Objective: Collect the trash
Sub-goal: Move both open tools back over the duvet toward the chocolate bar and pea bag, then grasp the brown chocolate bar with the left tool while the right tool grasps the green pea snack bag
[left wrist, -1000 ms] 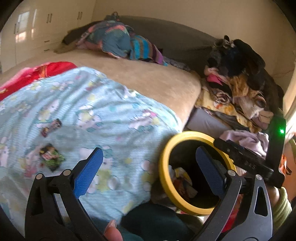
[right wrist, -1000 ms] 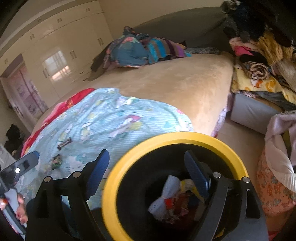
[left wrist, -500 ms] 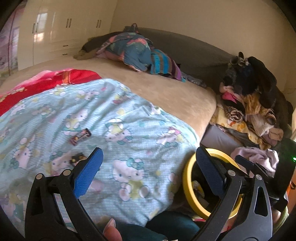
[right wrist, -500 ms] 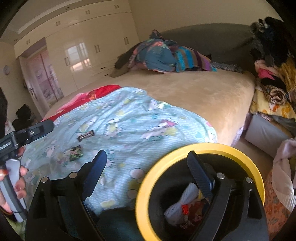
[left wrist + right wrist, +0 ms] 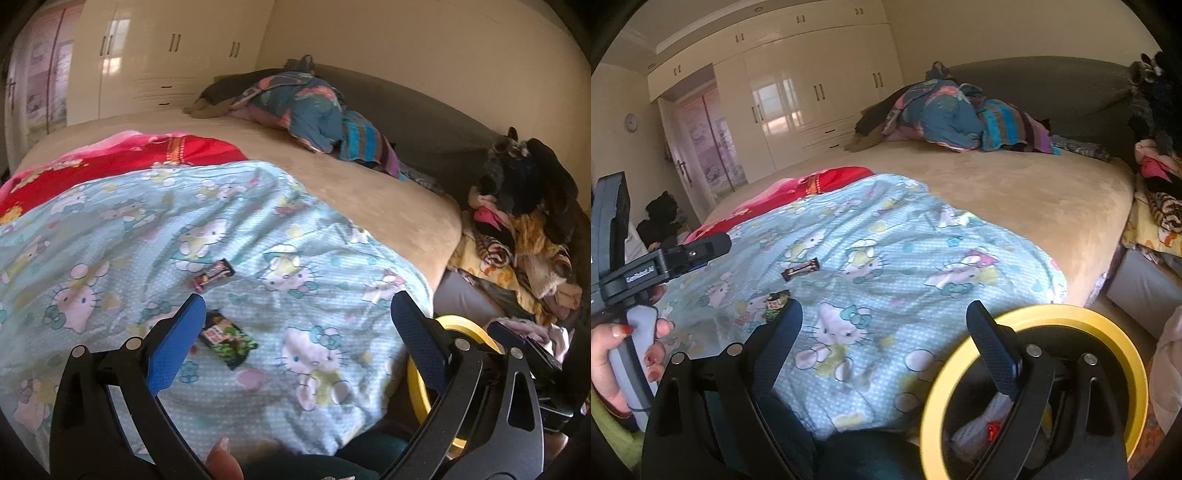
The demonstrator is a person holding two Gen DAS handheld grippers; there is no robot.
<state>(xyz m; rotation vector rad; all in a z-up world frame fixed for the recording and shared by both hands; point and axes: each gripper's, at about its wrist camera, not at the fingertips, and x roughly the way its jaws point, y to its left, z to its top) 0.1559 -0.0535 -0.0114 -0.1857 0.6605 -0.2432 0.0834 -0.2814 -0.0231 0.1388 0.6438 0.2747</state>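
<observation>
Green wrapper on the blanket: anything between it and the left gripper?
Nothing visible. The green wrapper lies flat on the blue cartoon blanket, just beside the left gripper's near finger, with only bare blanket around. Jaws stand wide, empty.

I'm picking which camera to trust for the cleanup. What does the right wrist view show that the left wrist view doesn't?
Only the right wrist view shows the trash inside the yellow-rimmed bin, and a hand gripping the left tongs' handle. Only the left wrist view shows the green wrapper whole. Both show the dark candy wrapper on the light blue cartoon blanket, and open, empty tongs.
</observation>
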